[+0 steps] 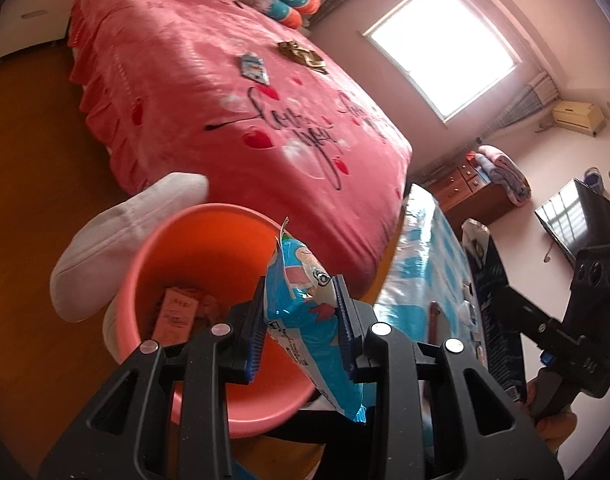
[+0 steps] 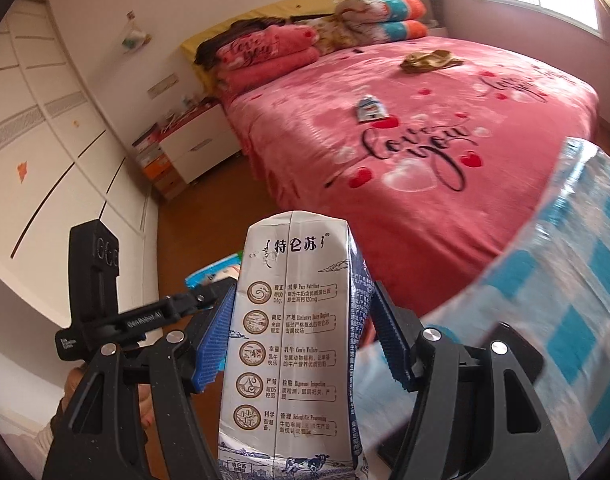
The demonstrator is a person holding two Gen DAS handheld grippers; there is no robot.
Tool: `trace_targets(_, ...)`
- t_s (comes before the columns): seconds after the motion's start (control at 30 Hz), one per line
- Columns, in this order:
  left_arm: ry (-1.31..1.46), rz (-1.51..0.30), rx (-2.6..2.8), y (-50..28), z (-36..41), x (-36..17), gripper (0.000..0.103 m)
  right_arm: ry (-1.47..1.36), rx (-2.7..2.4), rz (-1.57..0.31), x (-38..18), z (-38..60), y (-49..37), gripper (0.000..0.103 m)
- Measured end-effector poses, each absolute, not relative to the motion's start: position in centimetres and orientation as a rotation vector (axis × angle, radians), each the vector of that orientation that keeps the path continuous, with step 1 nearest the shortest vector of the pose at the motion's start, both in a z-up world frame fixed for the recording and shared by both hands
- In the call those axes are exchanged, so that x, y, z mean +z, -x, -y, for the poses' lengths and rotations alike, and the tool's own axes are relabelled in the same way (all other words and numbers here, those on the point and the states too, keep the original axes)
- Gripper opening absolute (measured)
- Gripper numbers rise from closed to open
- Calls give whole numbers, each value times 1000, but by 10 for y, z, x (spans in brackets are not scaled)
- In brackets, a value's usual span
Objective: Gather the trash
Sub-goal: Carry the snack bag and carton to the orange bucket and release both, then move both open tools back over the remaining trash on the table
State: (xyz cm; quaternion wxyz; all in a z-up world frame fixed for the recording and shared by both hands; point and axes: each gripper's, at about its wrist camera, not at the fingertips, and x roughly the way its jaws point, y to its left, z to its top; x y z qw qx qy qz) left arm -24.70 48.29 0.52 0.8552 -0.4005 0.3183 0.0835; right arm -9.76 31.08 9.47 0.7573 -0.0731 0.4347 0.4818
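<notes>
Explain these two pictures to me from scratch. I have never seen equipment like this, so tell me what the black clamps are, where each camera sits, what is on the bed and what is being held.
No robot here: a person carries a hand-held two-finger clamp in each hand, with a wide-angle camera on each looking along its fingers.

The left camera view shows the left gripper shut on a blue snack wrapper, held over an orange bin that already has some trash in it. A white sock, apparently the person's foot, shows beside the bin.

The right camera view shows the right gripper shut on a flattened milk carton.

Both views face a bed with a pink blanket. Two pieces remain on it: a small blue-and-white wrapper and a crumpled gold wrapper.
</notes>
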Motion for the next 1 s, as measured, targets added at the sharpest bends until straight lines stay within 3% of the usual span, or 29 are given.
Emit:
trace_targets(0.3, 832, -700, 232, 253, -496, -18, 33, 209, 1094, -968, 74, -364, 103, 67)
trace_targets(0.4, 819, -717, 250, 250, -498, -26, 34, 218, 1050, -982, 61, -372, 99, 82)
trace_targets(0.43, 812, -717, 257, 250, -498, -28, 36, 198, 1040, -999, 57, -370, 96, 83)
trace_targets(0.5, 796, -715, 286, 251, -500, -30, 56, 166, 1033, -1012, 54, -362, 92, 85)
trace_targets(0.57, 777, -708, 319, 254, -501, -29, 63, 154, 1002, -996, 57, -353, 88, 89)
trace_targets(0.9, 717, -649, 359, 260, -492, -17, 81, 131, 894, -879, 84, -299, 84, 91)
trace_targets(1.0, 684, -621, 351, 260, -485, -10, 81, 146, 866, -848, 88, -287, 89, 91)
